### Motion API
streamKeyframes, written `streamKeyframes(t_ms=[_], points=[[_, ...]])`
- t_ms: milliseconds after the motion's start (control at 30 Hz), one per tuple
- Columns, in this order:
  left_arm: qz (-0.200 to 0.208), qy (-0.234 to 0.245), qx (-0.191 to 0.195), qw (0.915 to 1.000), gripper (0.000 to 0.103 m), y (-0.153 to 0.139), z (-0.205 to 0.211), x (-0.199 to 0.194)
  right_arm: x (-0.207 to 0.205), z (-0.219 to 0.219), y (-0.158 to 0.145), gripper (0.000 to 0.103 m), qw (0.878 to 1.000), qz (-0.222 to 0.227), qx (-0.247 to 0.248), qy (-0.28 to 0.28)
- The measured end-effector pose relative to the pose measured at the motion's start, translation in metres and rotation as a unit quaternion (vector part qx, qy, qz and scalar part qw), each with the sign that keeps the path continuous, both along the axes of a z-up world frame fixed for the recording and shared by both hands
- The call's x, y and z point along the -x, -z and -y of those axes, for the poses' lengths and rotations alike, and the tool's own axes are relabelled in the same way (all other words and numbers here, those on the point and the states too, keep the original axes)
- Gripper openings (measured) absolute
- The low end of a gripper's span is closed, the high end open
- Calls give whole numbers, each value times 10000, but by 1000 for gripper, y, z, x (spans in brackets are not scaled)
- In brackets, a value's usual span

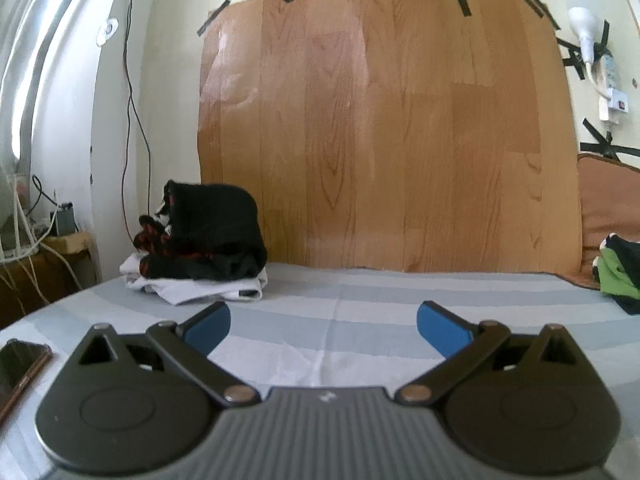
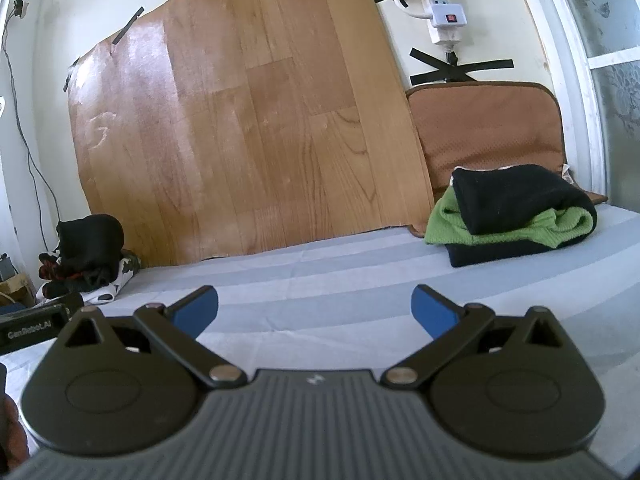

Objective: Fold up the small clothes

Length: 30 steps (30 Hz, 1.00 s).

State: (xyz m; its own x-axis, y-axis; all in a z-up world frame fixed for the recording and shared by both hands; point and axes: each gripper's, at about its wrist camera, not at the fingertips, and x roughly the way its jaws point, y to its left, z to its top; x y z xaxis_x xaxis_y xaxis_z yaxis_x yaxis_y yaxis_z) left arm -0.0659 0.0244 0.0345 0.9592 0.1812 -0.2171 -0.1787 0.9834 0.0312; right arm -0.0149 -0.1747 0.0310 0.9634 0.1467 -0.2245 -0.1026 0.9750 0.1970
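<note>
- The left gripper (image 1: 323, 326) sits low in its frame with blue-padded fingers (image 1: 210, 328) spread wide and nothing between them; the right gripper (image 2: 315, 312) is equally wide apart and empty.
- Both hover over the grey-and-white striped bed sheet (image 1: 360, 300), which lies bare directly ahead of them.
- The rumpled heap of black, red-patterned and white small clothes (image 1: 204, 240) lies at the left middle of the left view, against the wood-grain vinyl sheet taped to the wall (image 1: 380, 120).
- A neat stack of folded black and green garments (image 2: 516, 212) rests at the right middle of the right view, before a brown cushion (image 2: 484, 124).
- The step in hand appears to be fetching the next piece from the heap.
- To do it well, the left gripper should pinch only the topmost black garment at an edge, lift it clear of the white layer below, and spread it flat on the bare stripes.
- A dark phone (image 1: 20, 368) at the lower left edge should be avoided.
</note>
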Motion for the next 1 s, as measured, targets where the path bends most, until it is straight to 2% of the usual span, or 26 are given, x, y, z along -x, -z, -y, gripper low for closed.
streamKeyframes(t_ms=[100,567,1000], points=[[74,-29,15,10000,103,0,0,2,1,-1,0,103,10000,26,18,-20],[-75,-128,229,9996,103,0,-7,-1,1,-1,0,103,10000,35,-22,-14],[-210,-4,330,9992,103,2,-11,-6,-2,-2,-1,103,9999,-97,44,-62]])
